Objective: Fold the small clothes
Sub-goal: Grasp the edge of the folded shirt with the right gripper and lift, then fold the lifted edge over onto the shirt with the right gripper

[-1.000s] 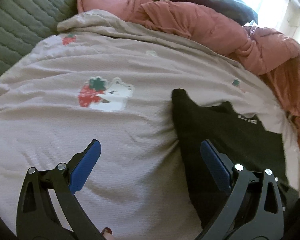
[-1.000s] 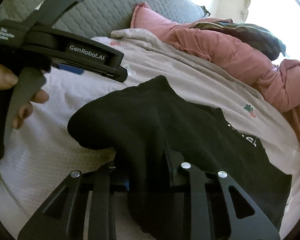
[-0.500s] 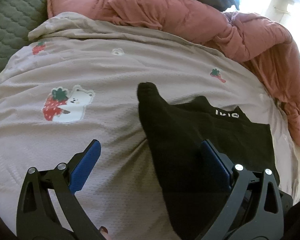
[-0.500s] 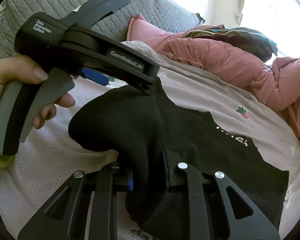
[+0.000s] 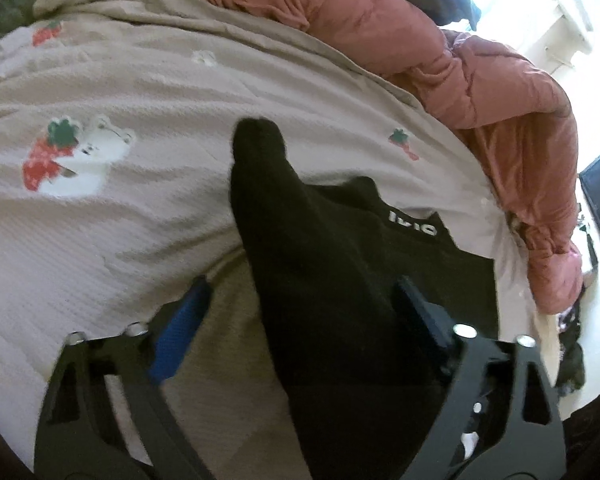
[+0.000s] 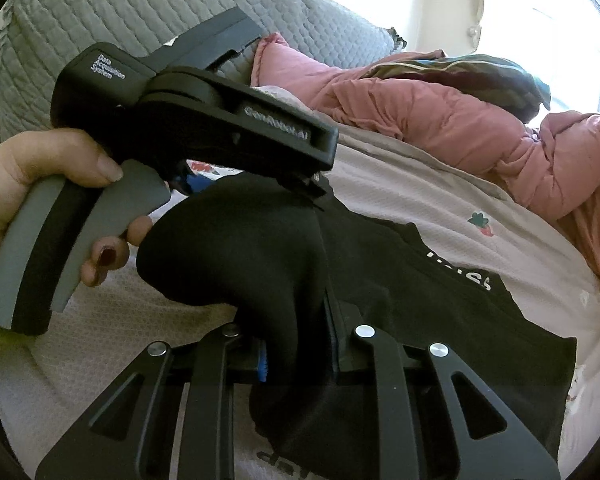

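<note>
Left wrist view: my left hand-held gripper (image 5: pixel 300 308) is closing around a raised fold of the black shirt (image 5: pixel 340 280), which lies on the bed (image 5: pixel 100 240). My right hand-held gripper (image 6: pixel 296 344) pinches that same fold tight.

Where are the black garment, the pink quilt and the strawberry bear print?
Black garment (image 5: pixel 324 264), left wrist view, on its raised fold.
Pink quilt (image 6: pixel 460 128), right wrist view, on its bunched middle.
Strawberry bear print (image 5: pixel 76 156), left wrist view, on the bear.
</note>
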`<state>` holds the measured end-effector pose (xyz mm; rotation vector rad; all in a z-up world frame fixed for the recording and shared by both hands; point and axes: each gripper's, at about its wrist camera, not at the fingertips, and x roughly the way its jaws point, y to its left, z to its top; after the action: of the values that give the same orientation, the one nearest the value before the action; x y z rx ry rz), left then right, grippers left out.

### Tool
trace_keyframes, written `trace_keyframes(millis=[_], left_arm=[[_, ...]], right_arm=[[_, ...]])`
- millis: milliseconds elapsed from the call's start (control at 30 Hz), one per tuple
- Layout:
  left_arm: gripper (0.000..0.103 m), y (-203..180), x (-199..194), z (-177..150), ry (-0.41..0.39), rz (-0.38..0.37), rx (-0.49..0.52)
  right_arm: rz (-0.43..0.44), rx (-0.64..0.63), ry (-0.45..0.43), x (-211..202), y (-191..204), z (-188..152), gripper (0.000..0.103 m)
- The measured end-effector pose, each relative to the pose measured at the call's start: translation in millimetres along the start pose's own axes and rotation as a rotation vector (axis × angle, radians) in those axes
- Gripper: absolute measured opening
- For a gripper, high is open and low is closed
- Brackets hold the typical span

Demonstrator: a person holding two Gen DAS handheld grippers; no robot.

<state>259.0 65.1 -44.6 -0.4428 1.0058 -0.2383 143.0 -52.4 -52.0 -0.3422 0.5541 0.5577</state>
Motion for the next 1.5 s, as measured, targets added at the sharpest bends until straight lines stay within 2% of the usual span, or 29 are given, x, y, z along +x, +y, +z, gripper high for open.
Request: trace_keyframes(millis=[133,300,467,867,1133,1500], left_arm=[[0.039,-19,-3,-5,-0.002,-0.040,0.016],[0.028,-53,-15,-7,-0.035,-0.031,0.094],[0.028,-94,-28,-10,-0.071,-0.024,0.179],[0.028,-174,-21,-31,-0.065,0.008,0.323],[0.028,-207,-5,-39,-0.043,0.026,0.364],[0.028,-233,20,-53,0.004,0.043,0.402]], right_arm=[[-0.008,0.013,-0.010,-10,-6,0,0.018],[-0.037,0.038,-0.043,-29,-15,-1,0.018],[-0.068,0.092,-0.090,-56,-32,-6,0.017],[-0.097,0.222,-0.140,-103,-76,-38,0.017],[-0.077,0.304,-0.147,-114,-103,-56,0.017],[-0.049,0.414,-0.107,-116,-132,-83,0.017]])
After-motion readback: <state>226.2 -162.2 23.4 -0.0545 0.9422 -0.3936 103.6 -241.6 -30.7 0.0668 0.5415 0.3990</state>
